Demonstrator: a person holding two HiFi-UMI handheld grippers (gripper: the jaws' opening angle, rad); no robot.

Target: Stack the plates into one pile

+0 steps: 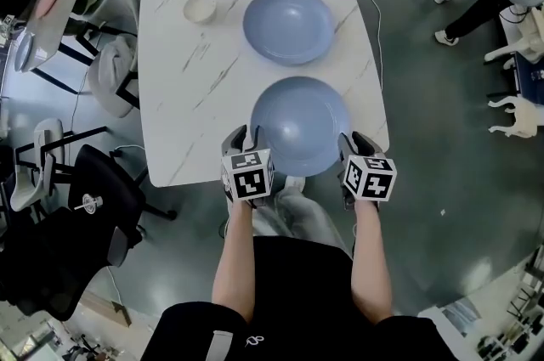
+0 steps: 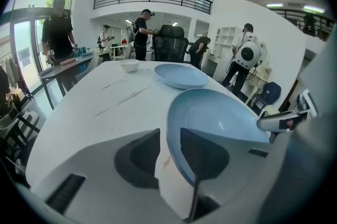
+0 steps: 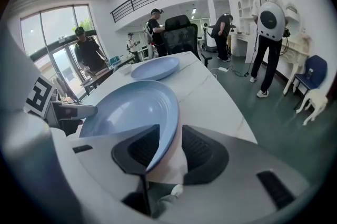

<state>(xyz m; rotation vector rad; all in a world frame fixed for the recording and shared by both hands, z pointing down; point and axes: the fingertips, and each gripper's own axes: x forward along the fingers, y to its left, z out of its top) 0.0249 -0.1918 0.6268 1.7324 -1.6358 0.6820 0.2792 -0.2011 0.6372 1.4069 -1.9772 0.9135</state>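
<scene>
Blue near plate sat at the white table's front edge. Its rim lay unpinched between the spread jaws of the left gripper and right gripper. A second plate lay beyond.

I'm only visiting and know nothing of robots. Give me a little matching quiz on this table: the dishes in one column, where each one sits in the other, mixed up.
Things:
1. nearer blue plate
2. farther blue plate
3. small white bowl

Places:
A. near the far left corner of the table
B. at the near edge, its rim between the open jaws of the left gripper and the right gripper
C. far middle of the table, no gripper near it

Pairs: 1-B, 2-C, 3-A
</scene>
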